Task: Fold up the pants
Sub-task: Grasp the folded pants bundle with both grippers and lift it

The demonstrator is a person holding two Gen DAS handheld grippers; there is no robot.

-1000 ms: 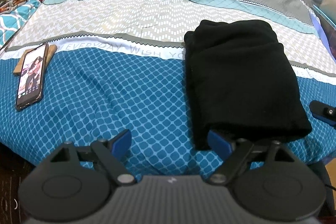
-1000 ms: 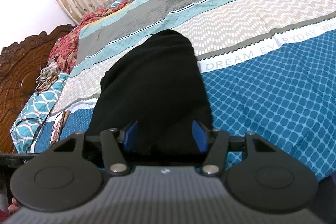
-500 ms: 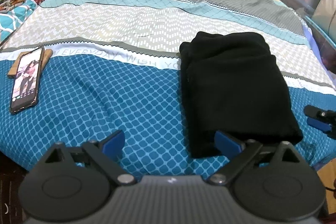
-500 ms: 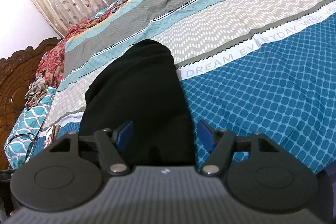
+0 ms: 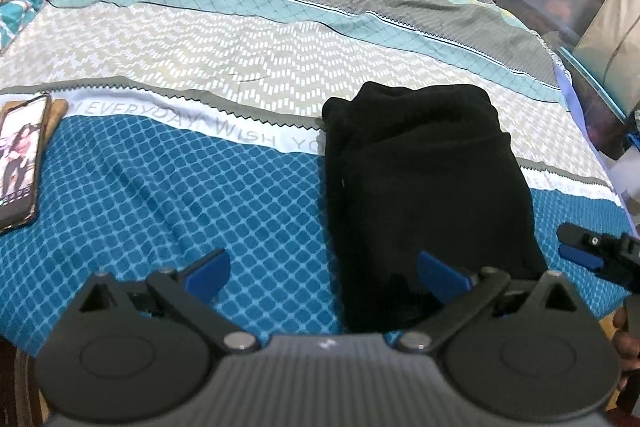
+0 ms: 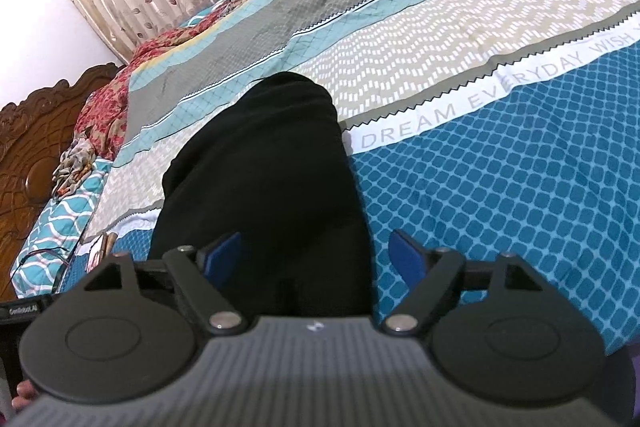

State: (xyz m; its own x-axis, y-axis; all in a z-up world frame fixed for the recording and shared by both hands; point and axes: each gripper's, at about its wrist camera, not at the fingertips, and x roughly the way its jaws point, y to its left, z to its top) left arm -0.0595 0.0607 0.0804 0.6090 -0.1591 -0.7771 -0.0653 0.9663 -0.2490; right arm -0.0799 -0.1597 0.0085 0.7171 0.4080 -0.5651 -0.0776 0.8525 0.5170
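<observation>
Bed (image 5: 200, 211): patterned sheet, blue near band.
Pants (image 5: 424, 179): black, folded, near right on bed.
Phone (image 5: 18, 163): far left edge.
Left tongs (image 5: 324, 271): opening wide, gripping nothing.
Right tongs (image 6: 318, 251): opening over pants' near end, pads clear.

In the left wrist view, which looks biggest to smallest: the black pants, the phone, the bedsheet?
1. Bedsheet, fills most of the view.
2. Black pants, folded.
3. Phone, partly cut off at the edge, yet plainly smallest.
</observation>
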